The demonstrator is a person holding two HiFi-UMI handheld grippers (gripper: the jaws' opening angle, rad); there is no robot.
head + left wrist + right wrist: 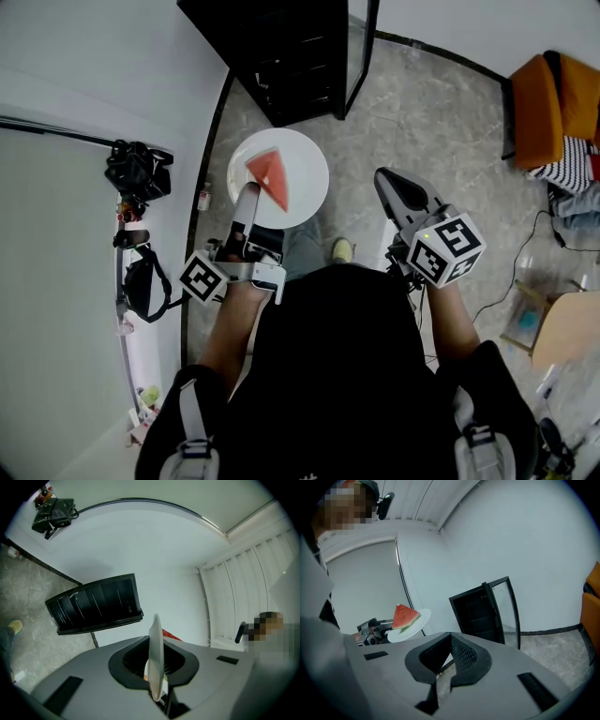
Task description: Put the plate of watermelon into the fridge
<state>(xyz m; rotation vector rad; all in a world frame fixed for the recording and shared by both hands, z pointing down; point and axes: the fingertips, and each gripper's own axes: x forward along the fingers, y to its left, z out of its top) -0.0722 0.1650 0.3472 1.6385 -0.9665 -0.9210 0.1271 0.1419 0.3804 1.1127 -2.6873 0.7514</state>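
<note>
A white plate (302, 159) carries a red wedge of watermelon (270, 178). My left gripper (247, 195) is shut on the plate's near rim and holds it in the air above the stone floor. In the left gripper view the plate (155, 654) stands edge-on between the jaws, with a bit of watermelon (171, 635) behind it. The black fridge (281, 56) stands ahead with its glass door (362, 54) swung open. My right gripper (396, 190) hangs right of the plate, shut with nothing in it. From the right gripper view the plate (417, 619) and the watermelon (404, 616) show at the left, and the fridge (480, 613) stands straight ahead.
A black bag (137, 169) hangs on a rail by the left wall. An orange chair (548, 108) with striped cloth stands at the far right. A small bottle (203, 198) sits by the skirting. Cables and a box lie on the floor at the right. The person's shoe (342, 248) shows below the plate.
</note>
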